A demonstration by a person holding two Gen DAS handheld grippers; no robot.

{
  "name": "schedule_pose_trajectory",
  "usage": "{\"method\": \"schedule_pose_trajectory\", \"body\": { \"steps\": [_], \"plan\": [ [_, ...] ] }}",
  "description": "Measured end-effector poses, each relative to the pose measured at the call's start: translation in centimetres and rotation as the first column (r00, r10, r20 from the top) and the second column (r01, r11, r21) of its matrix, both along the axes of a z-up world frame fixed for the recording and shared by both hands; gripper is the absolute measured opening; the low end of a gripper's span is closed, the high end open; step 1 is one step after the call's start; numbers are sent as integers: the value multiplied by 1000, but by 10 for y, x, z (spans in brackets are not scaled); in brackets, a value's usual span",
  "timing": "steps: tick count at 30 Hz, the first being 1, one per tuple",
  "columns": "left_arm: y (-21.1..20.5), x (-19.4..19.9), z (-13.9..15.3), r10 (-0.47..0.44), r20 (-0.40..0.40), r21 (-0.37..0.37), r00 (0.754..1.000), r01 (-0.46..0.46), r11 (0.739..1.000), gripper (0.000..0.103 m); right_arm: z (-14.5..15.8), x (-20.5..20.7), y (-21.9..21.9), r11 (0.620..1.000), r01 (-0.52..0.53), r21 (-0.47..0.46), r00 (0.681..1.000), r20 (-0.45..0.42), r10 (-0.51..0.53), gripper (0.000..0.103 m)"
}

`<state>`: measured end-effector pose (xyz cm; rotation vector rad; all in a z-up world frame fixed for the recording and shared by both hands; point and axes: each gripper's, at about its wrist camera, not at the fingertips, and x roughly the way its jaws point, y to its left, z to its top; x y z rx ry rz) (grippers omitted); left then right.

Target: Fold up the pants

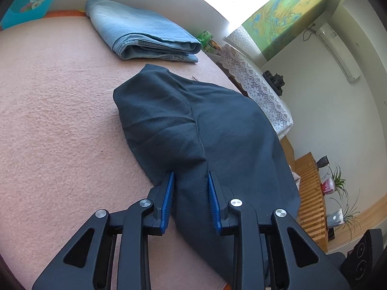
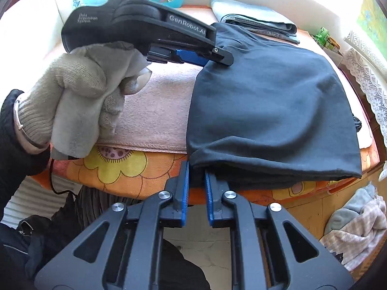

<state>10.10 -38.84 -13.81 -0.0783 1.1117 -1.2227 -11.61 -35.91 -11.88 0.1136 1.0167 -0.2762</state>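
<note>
Dark navy pants (image 1: pixel 208 125) lie folded on a pink blanket (image 1: pixel 60 111). My left gripper (image 1: pixel 191 176) has its blue pads on either side of a raised fold of the pants' near edge, gripping the cloth. In the right wrist view the pants (image 2: pixel 271 101) reach the bed's front edge. My right gripper (image 2: pixel 196 168) holds the lower layers at the front left corner between narrowly spaced pads. The left gripper (image 2: pixel 217 56), held by a gloved hand (image 2: pixel 79 96), pinches the pants' far left edge.
Folded light blue jeans (image 1: pixel 145 31) lie at the far side of the blanket. A lace-covered table (image 1: pixel 256 84) stands right of the bed. An orange flowered sheet (image 2: pixel 116 169) shows under the blanket's front edge. A pile of clothes (image 2: pixel 358 227) lies on the floor.
</note>
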Motion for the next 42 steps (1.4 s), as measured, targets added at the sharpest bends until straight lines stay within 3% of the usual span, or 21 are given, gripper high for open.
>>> {"method": "schedule_pose_trajectory", "body": {
  "steps": [6,11,13,15,20,22,23,24,30,35,38,40,41,42],
  "plan": [
    [-3,-3,0,-13,48,10,999,13,1000,15,22,-27,-6,997,51,-59,999,8,-50,3],
    [-2,-1,0,-6,33,2,999,6,1000,15,17,-36,-10,995,82,63,996,37,-84,3],
    [-2,-2,1,-6,36,1,999,6,1000,15,13,-28,0,995,63,78,997,45,-67,12],
    [-2,-1,1,-4,29,-5,1000,4,1000,15,8,-19,8,997,64,42,995,73,-67,51],
    [2,2,2,1,3,-30,1000,0,1000,14,-12,9,8,993,118,-25,992,45,-117,52],
    [2,2,2,0,8,-33,1000,0,999,14,-14,13,8,988,129,-87,991,40,-125,38],
    [1,1,2,0,15,-30,1000,1,1000,14,-13,13,4,987,129,-91,991,40,-126,18],
    [1,1,1,-2,16,-28,1000,2,1000,14,-9,9,0,987,136,-84,990,49,-132,13],
    [-2,4,-6,-8,-11,-16,1000,8,1000,12,16,-24,-16,971,200,-131,979,57,-194,5],
    [0,4,-4,-1,-11,-20,1000,1,1000,12,15,-42,-36,965,258,-43,964,73,-255,4],
    [2,3,-1,3,-4,-25,1000,-4,1000,12,16,-42,-21,984,176,20,980,89,-177,4],
    [2,3,-1,6,-3,-25,1000,-6,1000,12,14,-36,-5,990,139,18,986,86,-140,16],
    [2,3,-1,7,-2,-24,1000,-7,1000,12,11,-31,4,992,124,-4,988,93,-123,38],
    [2,3,-1,7,0,-23,1000,-7,1000,12,9,-26,10,992,118,-35,989,99,-114,53]
  ]
}}
